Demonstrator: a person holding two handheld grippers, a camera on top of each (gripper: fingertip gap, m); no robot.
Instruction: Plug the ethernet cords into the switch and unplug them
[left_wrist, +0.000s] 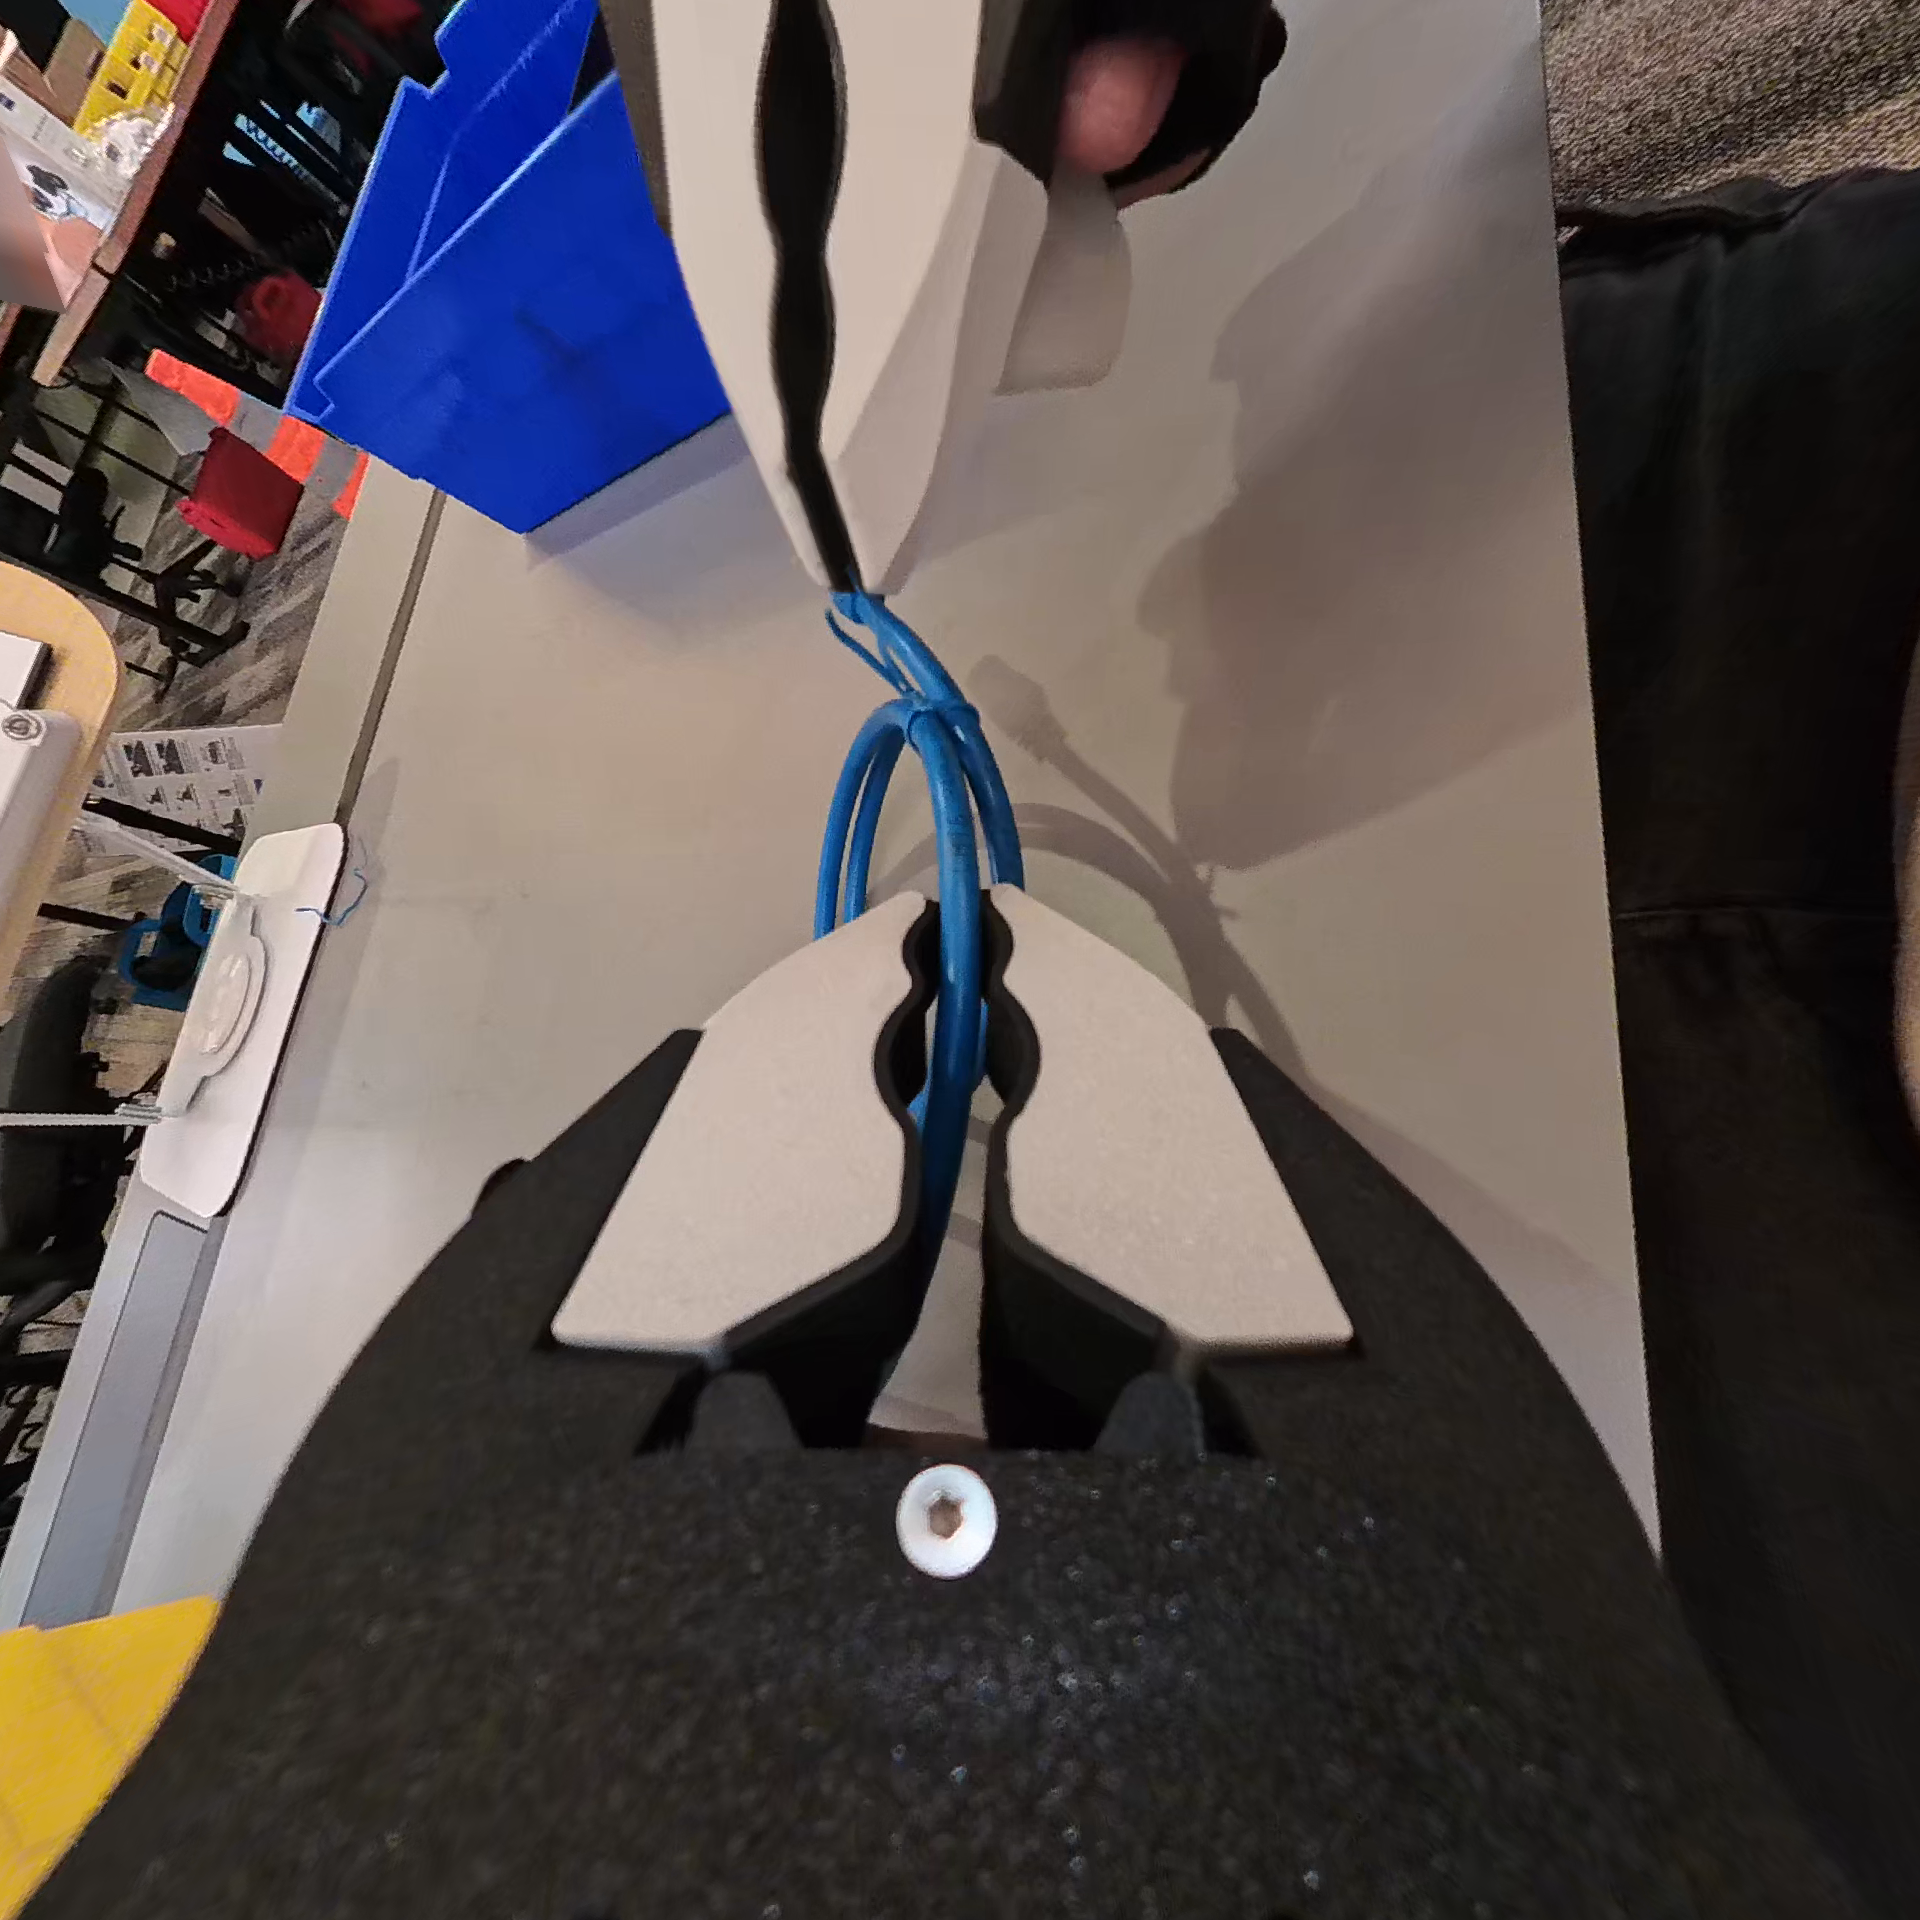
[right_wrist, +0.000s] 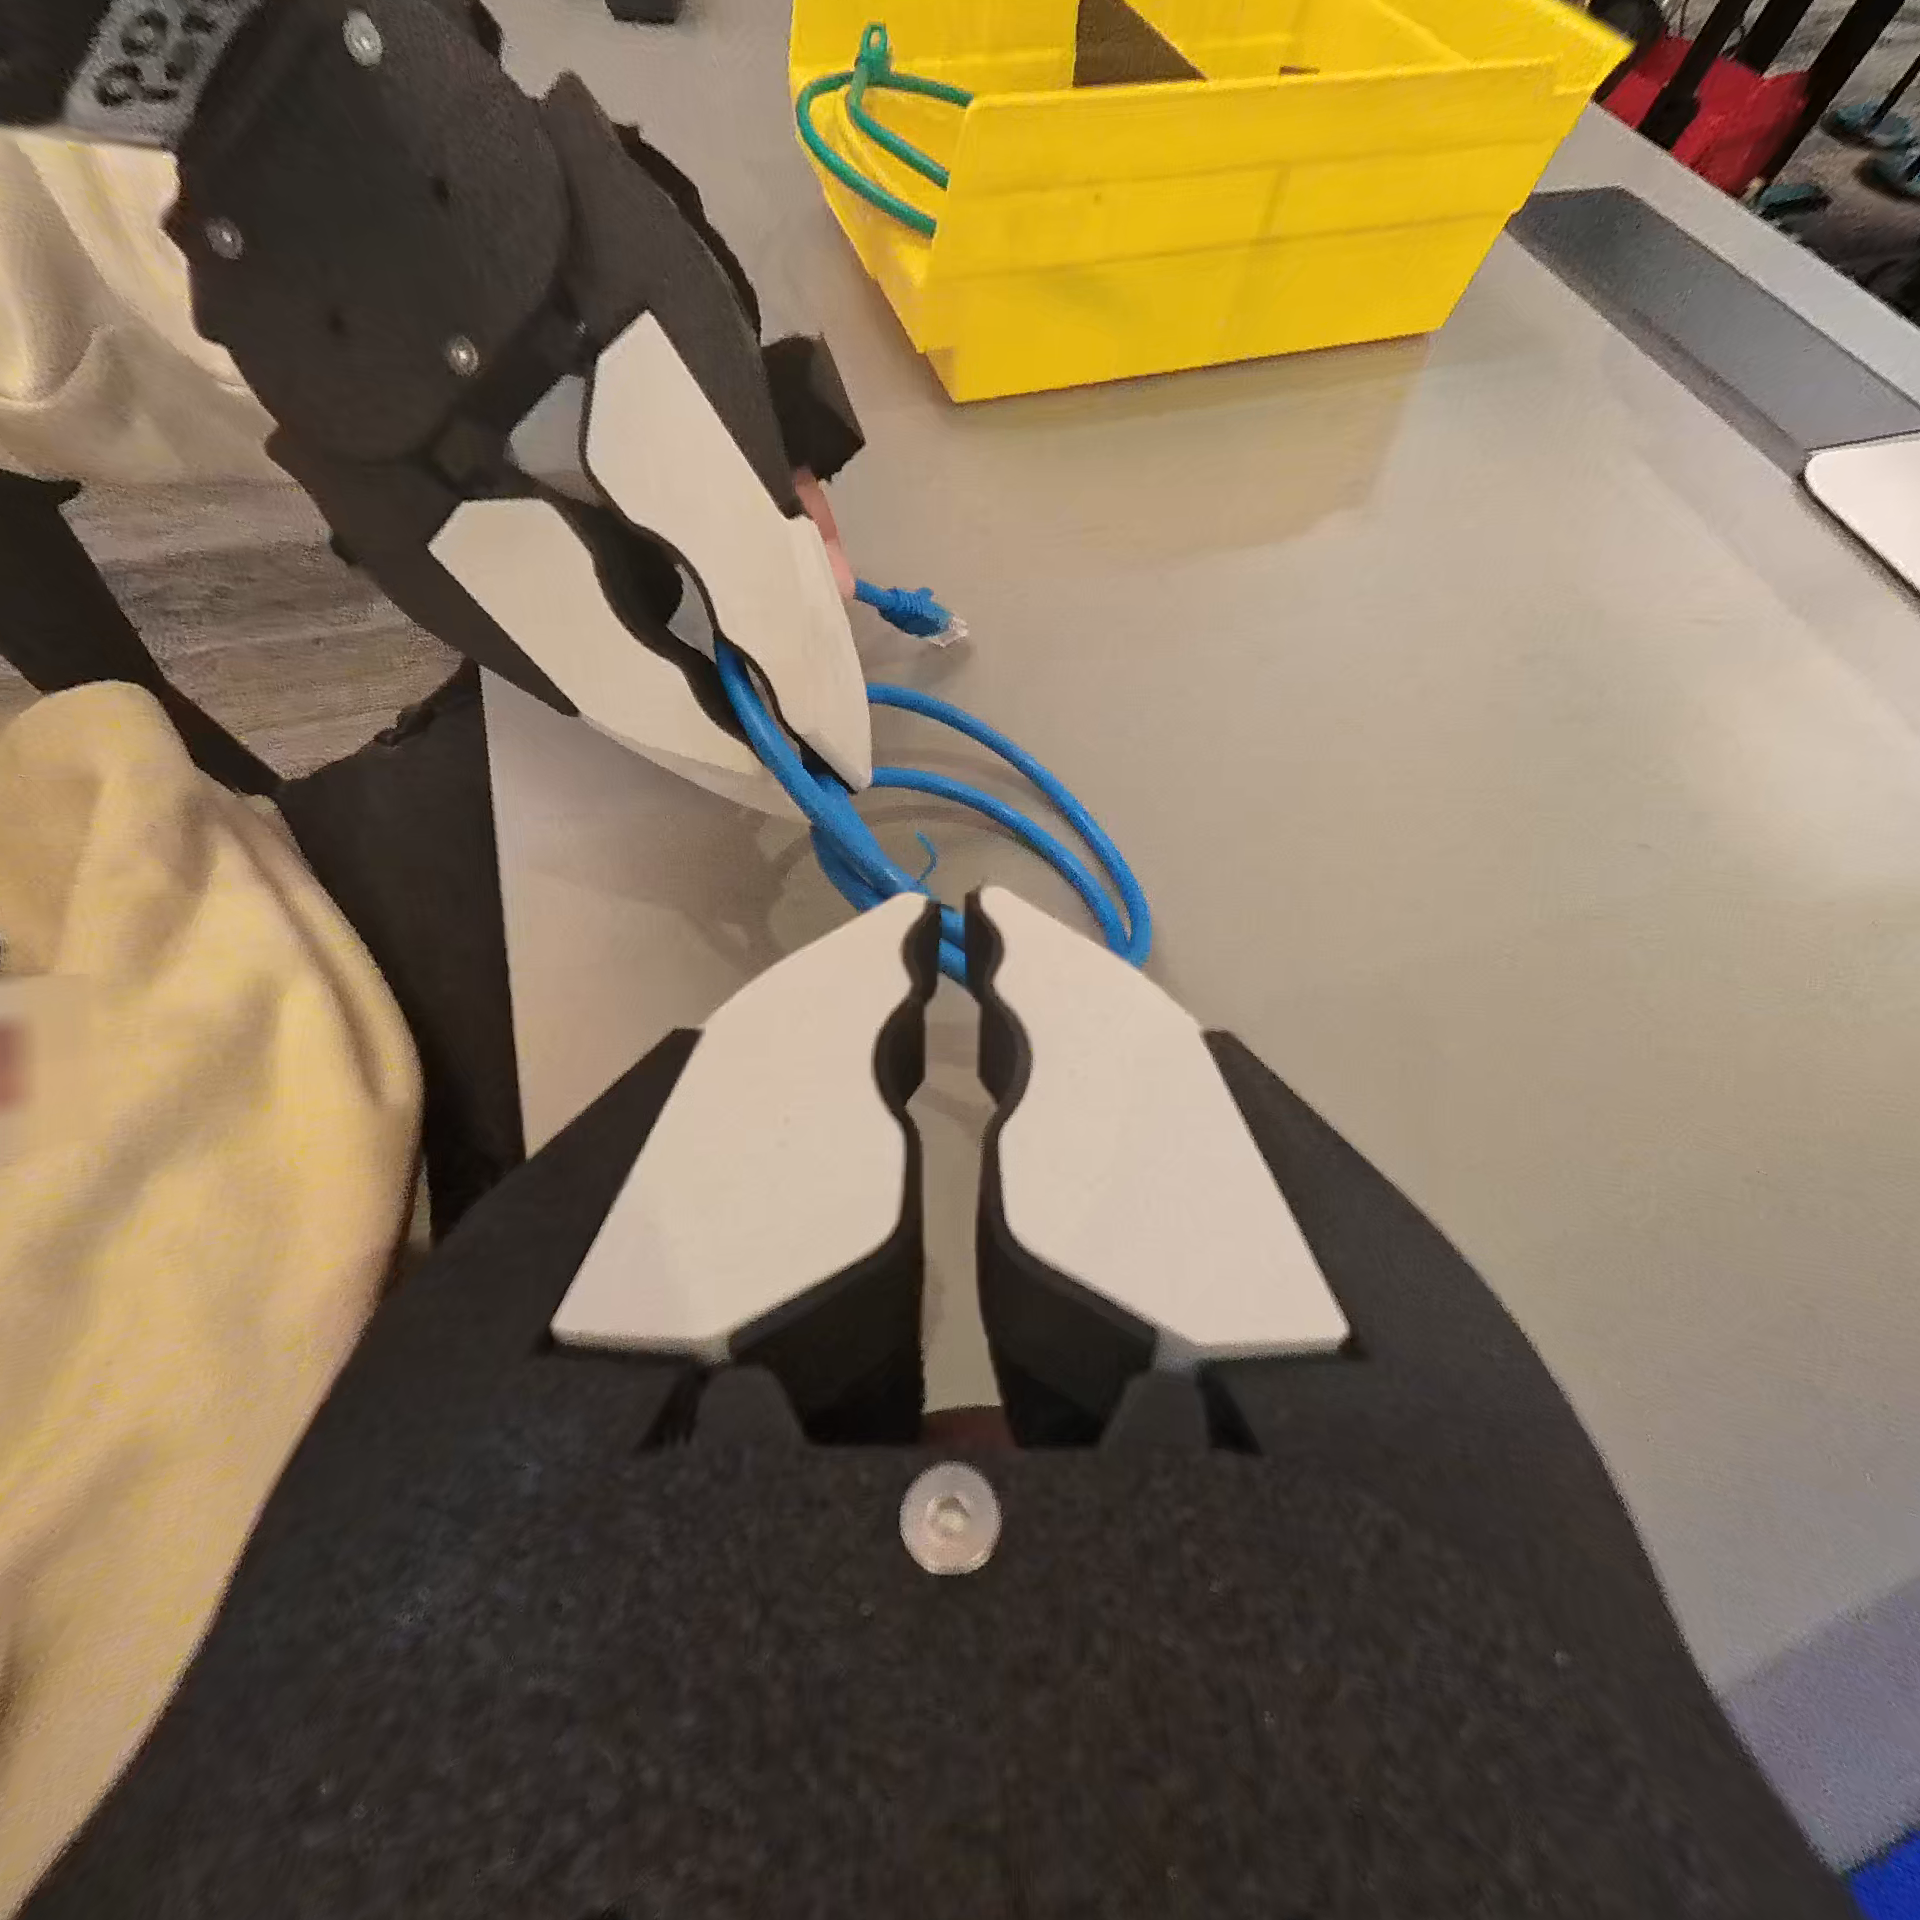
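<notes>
A: What is the left gripper (left_wrist: 961, 904) doing?

B: Its white fingers are drawn in close around a loop of the coiled blue ethernet cord (left_wrist: 961, 831), which runs down between the black pads. The gap is narrow, just the width of the cable strands.

A: And the right gripper (right_wrist: 951, 904)?

B: Also nearly closed. In its own view the fingertips pinch the blue ethernet cord (right_wrist: 997, 790) at the bundled part of the coil, where a thin blue twist tie (left_wrist: 883, 665) wraps the strands. In the left wrist view the same gripper comes in from the top, its tips meeting on the tied end.

A: So both hold one cord?

B: Yes, the coil is strung between them, over the grey worktop (right_wrist: 1455, 727) near its edge by the person. Whether any of the loop touches the surface I cannot tell. One end with its clear plastic plug (right_wrist: 940, 629) points out just beyond the left gripper's fingers.

A: Anything else on the worktop?

B: A yellow plastic bin (right_wrist: 1195, 239) stands toward the far edge, with a coiled green cable (right_wrist: 873, 156) hanging over its rim. A blue plastic bin (left_wrist: 520, 343) sits by the opposite side, seen in the left wrist view. A fingertip in a black glove (left_wrist: 1122, 114) shows on the right gripper's handle.
</notes>
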